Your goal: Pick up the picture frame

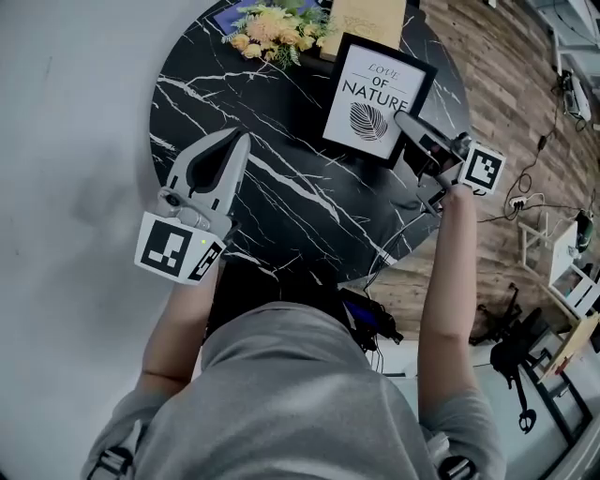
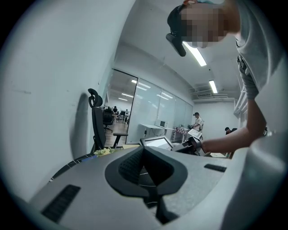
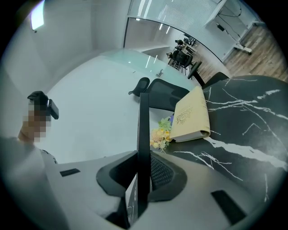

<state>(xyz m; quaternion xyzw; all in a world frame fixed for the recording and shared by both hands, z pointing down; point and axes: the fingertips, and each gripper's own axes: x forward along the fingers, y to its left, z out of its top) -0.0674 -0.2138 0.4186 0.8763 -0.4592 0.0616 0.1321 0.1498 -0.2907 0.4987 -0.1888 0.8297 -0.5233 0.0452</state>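
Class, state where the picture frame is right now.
Head view, upper right: the picture frame is clamped at its right edge by the right gripper, just right of the flowers.

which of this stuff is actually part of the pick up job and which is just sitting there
Part of the job:
- black picture frame with a leaf print
- right gripper, clamped on the frame's edge

Just lying about:
- bunch of yellow and peach flowers
- beige book
- round black marble table under them
- left gripper, shut, empty
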